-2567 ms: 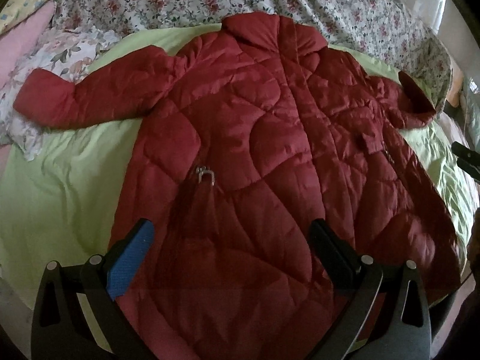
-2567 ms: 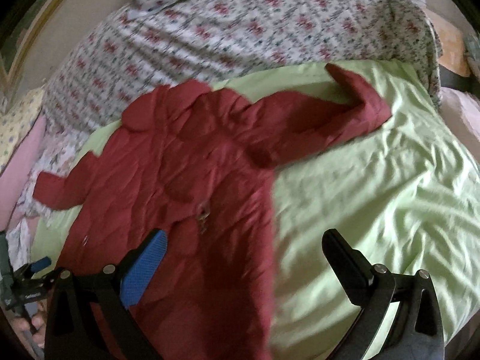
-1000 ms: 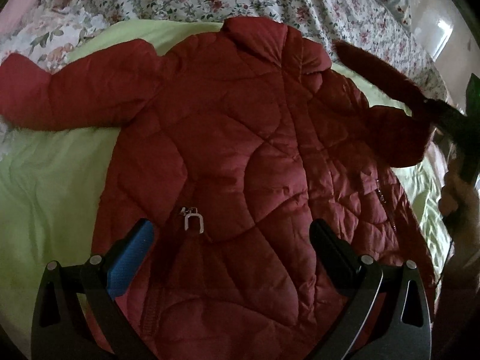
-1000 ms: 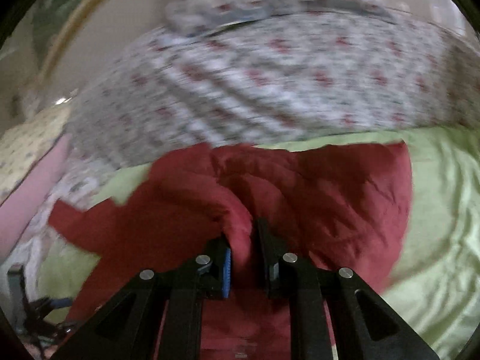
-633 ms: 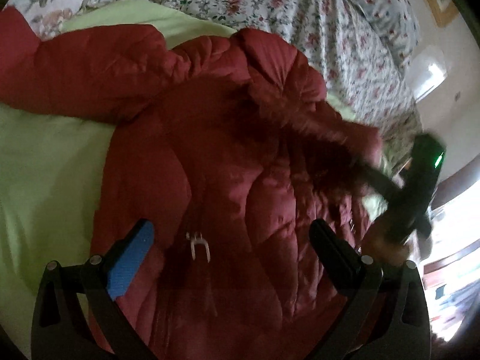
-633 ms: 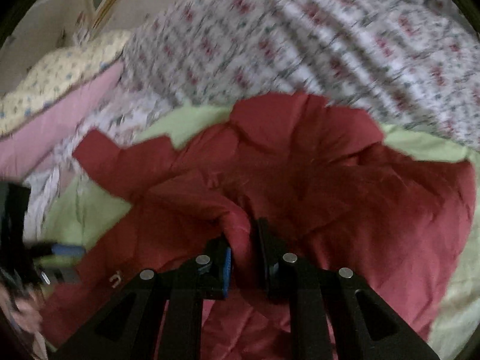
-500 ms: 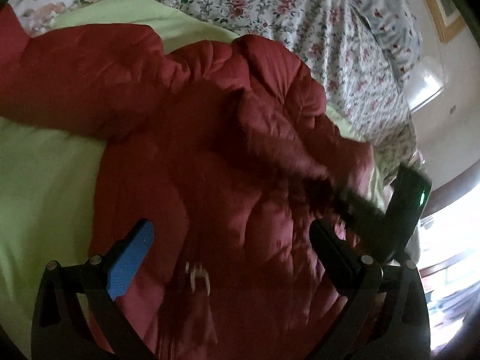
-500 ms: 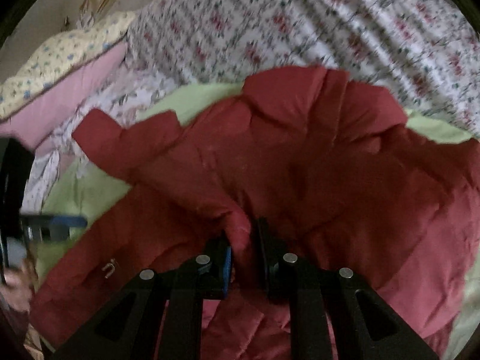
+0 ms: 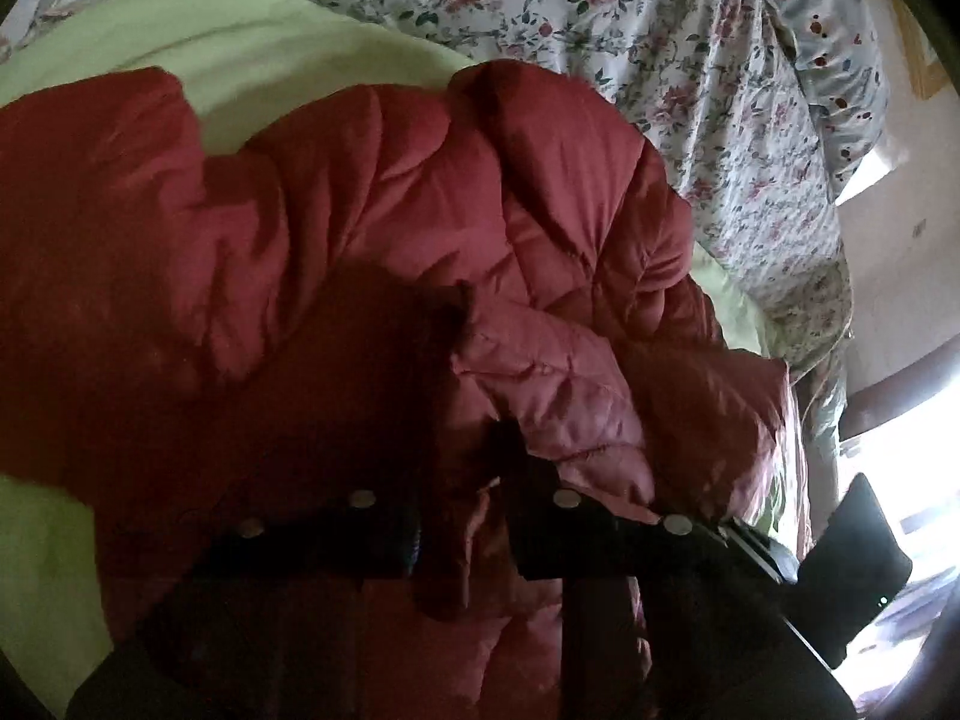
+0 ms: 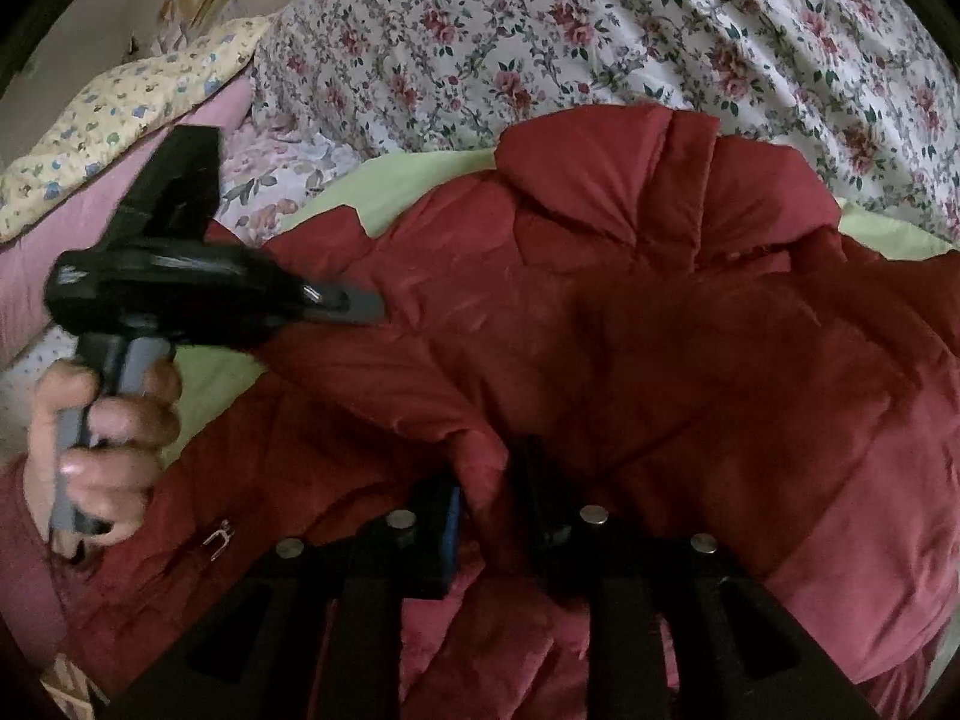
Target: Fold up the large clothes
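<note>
A large red quilted coat [image 9: 372, 192] lies on a green sheet [image 9: 252, 42]; it also fills the right wrist view [image 10: 690, 312]. My right gripper [image 10: 486, 498] is shut on the cuff of the coat's right sleeve, which is folded across the body. The right gripper also shows low in the left wrist view [image 9: 462, 516], with the sleeve [image 9: 558, 384] pinched in it. My left gripper's own fingers are out of its view. In the right wrist view the left gripper [image 10: 360, 307] hovers over the coat's left shoulder, and whether its jaws stand open or shut is unclear.
A floral quilt [image 10: 540, 30] is bunched behind the coat. Pink and yellow pillows [image 10: 120, 120] lie at the far left. A bright window [image 9: 912, 480] is at the right. A metal zip pull [image 10: 217, 540] lies on the coat front.
My right gripper took hold of the right sleeve and carried it leftward across the coat body. The left gripper moved in closer over the coat, and its open fingers left its view.
</note>
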